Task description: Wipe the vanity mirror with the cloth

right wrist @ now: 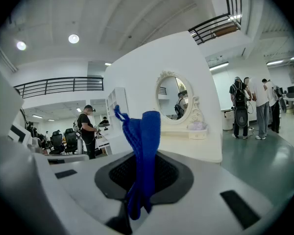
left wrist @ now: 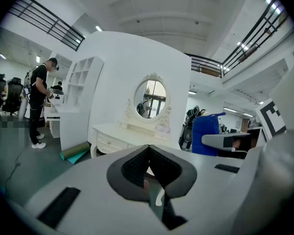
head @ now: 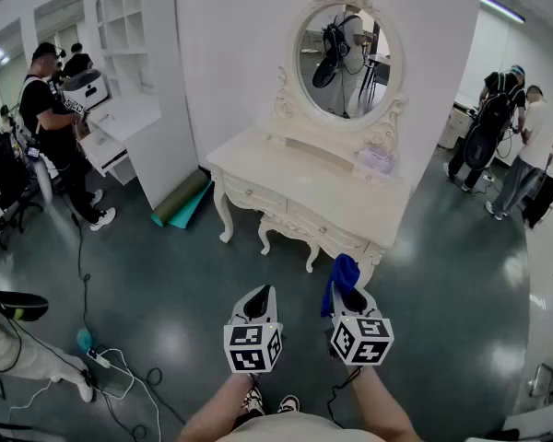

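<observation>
The oval vanity mirror (head: 345, 61) in an ornate cream frame stands at the back of a cream dressing table (head: 295, 190) against a white wall. It also shows small in the left gripper view as the mirror (left wrist: 150, 99) and in the right gripper view as the mirror (right wrist: 172, 99). My right gripper (head: 347, 290) is shut on a blue cloth (head: 342, 276), which sticks up between its jaws as the cloth (right wrist: 142, 151). My left gripper (head: 257, 303) is shut and holds nothing. Both hang over the floor, short of the table's front edge.
A rolled green mat (head: 181, 200) lies on the floor left of the table. A white shelf unit and desk (head: 129, 122) stand further left, with a person (head: 55, 127) beside them. Several people (head: 511, 145) stand at the right. Cables (head: 120, 376) trail over the dark floor at lower left.
</observation>
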The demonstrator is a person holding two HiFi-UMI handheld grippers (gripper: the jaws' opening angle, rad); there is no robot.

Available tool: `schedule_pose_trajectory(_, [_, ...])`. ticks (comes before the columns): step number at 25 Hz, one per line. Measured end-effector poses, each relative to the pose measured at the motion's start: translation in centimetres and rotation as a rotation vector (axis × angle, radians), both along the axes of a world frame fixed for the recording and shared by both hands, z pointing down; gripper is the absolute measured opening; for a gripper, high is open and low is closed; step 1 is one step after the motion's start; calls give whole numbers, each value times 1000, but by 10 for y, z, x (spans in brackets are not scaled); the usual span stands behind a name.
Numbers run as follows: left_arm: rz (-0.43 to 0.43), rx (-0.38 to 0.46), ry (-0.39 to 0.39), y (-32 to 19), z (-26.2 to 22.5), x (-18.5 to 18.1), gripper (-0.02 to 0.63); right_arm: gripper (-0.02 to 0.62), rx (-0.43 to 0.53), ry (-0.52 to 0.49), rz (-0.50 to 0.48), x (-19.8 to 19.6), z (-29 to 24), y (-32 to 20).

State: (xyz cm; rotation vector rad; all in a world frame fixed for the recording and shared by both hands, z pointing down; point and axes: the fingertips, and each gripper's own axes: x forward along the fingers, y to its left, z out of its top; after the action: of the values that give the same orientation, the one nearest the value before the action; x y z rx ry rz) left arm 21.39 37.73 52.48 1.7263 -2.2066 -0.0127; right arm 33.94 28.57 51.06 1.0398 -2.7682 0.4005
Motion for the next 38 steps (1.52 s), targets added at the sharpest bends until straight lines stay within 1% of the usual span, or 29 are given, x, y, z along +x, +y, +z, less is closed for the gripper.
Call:
schedule_pose_trajectory(11, [-31,-7,7,-11,5,5,9,72,-9,4,-23,8,6,-13])
schedule_pose_trajectory(15, [-42,-11,6,-19,7,5,9,74,-23,-14,-7,15,10,-26])
schedule_pose_trajectory(19, [-48,-27,-2,-30,13,-4,9,74,-58,-21,11,16,22,-37])
schedule_pose_trajectory(24, [-46,-34,2,-60,19,-20,9,74,-94,-19,47,13,35,-69])
schedule_pose_trajectory(28, [-39,-28,5,-92,21,-40,9,74,-89,-17,64,-1,37,-100])
schedule_pose_trajectory(32, [-27,-30,5,-125,24,-64,9,74,-81,-7,70,-23,36,-130])
schedule_pose_trajectory(38, [-5,-23,-6,-174,15,-112,9,74,-71,-15,64,-81,26,-177])
